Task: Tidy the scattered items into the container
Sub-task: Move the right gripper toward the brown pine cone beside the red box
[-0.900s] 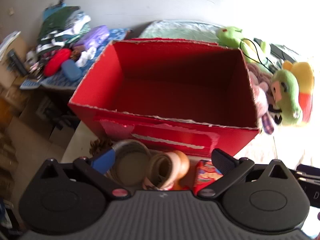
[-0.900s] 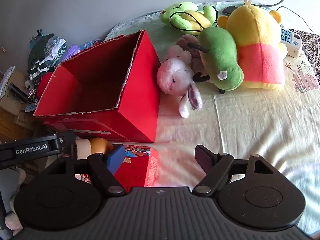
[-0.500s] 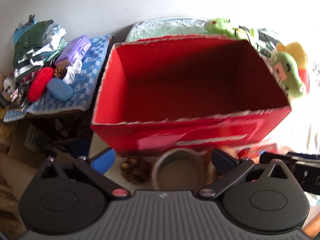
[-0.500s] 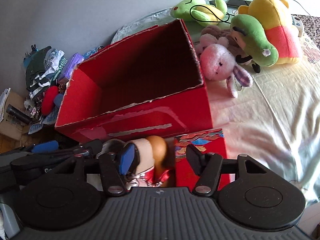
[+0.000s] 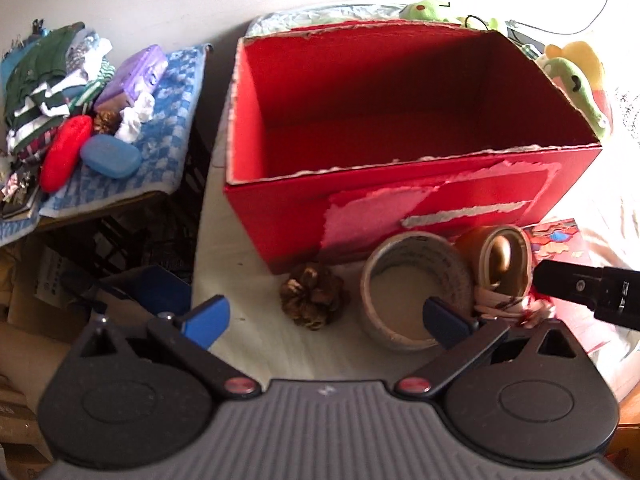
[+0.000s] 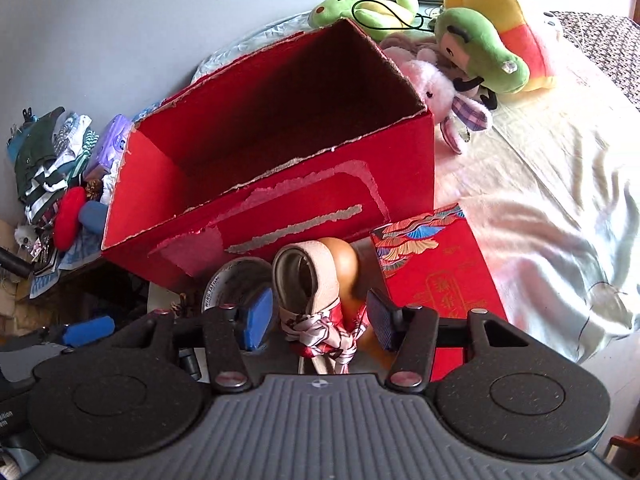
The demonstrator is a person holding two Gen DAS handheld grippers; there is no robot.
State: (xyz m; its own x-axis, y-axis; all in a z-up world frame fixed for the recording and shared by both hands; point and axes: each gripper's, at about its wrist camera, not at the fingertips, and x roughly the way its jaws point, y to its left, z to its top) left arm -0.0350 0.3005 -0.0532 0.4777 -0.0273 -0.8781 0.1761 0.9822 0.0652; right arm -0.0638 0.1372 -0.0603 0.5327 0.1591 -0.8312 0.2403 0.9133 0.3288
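The right gripper (image 6: pixel 316 322) stood partly open around a pale handbag (image 6: pixel 308 280) with a red patterned scarf (image 6: pixel 326 338) knotted on it, its 2 pads either side of the bag but not visibly pressing. Its jaws had just been closing, with the bag between them. The left gripper (image 5: pixel 326 320) was wide open and held nothing; a pine cone (image 5: pixel 312 300) and a roll of tape (image 5: pixel 416 286) lay between its fingers.

All of these sat just in front of the red box (image 5: pixel 400 208), which looked empty inside. A flat red packet (image 6: pixel 436 268) lay at the box's front right corner, beside the bag. Soft toys (image 6: pixel 480 48) were heaped behind and right of the box.

My judgement: the bag is soft and the scarf loose, so a grip on the knot alone could slip, or the bag could sag and catch the box's torn front rim. The 2 grippers also stood near each other and might collide.
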